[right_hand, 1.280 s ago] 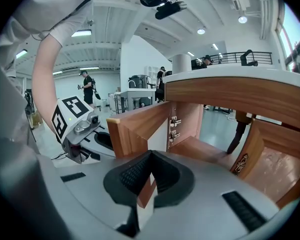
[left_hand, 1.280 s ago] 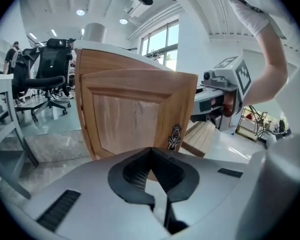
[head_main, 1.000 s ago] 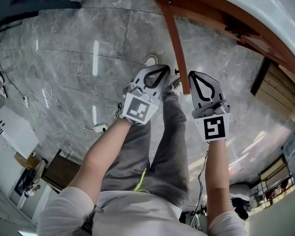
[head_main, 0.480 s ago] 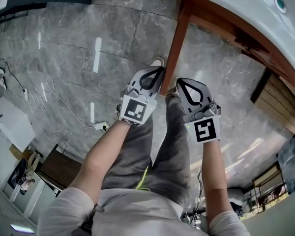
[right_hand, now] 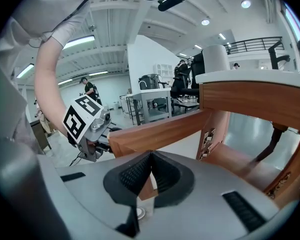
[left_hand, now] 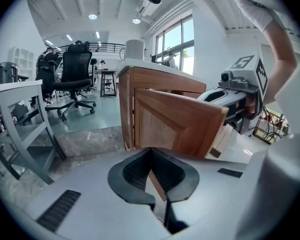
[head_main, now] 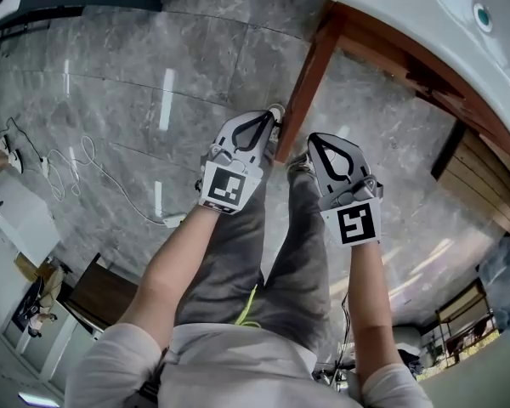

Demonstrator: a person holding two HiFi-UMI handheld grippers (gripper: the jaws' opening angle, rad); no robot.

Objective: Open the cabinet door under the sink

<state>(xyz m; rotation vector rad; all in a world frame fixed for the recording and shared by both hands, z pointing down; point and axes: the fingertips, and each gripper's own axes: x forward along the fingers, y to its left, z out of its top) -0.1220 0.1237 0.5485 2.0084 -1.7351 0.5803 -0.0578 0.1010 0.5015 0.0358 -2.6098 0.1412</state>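
Observation:
The wooden cabinet door (head_main: 310,75) stands swung open under the white sink top (head_main: 408,7); from above it shows edge-on as a brown strip. My left gripper (head_main: 272,119) is just left of its free end and my right gripper (head_main: 316,139) just right of it. In the left gripper view the door (left_hand: 175,119) fills the space beyond my left gripper (left_hand: 150,150), whose jaws meet at the tip. In the right gripper view the door's top edge (right_hand: 155,131) runs across behind my right gripper (right_hand: 151,154), also closed at the tip. Neither pinches the wood.
The grey marble floor carries white cables (head_main: 76,168) and a white unit (head_main: 17,219) at the left. The person's legs and a shoe (head_main: 263,107) are below the grippers. An office chair (left_hand: 75,79) and a white table frame (left_hand: 20,114) stand beyond the cabinet.
Both grippers have drifted a little left in the head view, staying on either side of the door's free end. The door strip now slants the other way. Jaws unchanged.

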